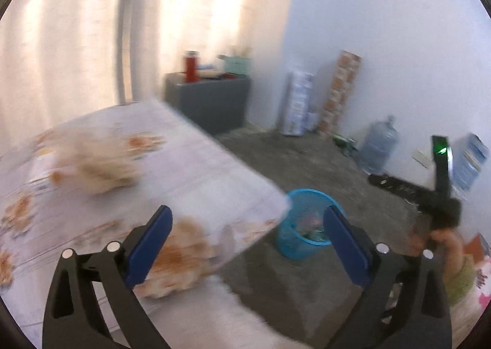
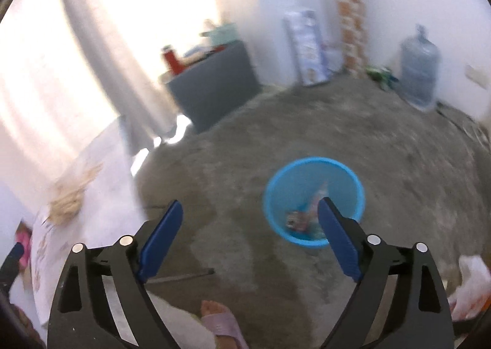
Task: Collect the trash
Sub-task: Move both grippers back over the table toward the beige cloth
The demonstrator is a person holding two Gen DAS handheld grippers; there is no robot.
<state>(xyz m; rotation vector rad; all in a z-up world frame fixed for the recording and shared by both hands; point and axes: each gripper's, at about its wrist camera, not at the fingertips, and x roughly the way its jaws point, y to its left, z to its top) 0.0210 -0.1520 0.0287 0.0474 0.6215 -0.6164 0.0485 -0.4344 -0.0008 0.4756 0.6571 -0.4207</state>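
Claws, left claw (image 1: pixel 247 240) and right claw (image 2: pixel 250 234), gape empty above blue bin (image 2: pixel 314 201); next, probably fetch tabletop (image 1: pixel 190 165) trash.

Place: you stand in a plain room of a home.
Window side: pale curtains (image 1: pixel 76 27) glow with daylight.
Bench: a flowered cloth (image 1: pixel 172 159) covers it.
Floor: bare grey concrete floor (image 2: pixel 353 134); your sandalled foot (image 2: pixel 221 324) rests on it.
Corner: a dark cabinet (image 1: pixel 211 100) carries a red flask (image 1: pixel 191 67) and small household things.
Wall: a big water jug (image 2: pixel 419 73) and leaning rolled mats (image 2: pixel 307 48).
Bin: a blue mesh basket (image 2: pixel 313 171) holds wrappers.
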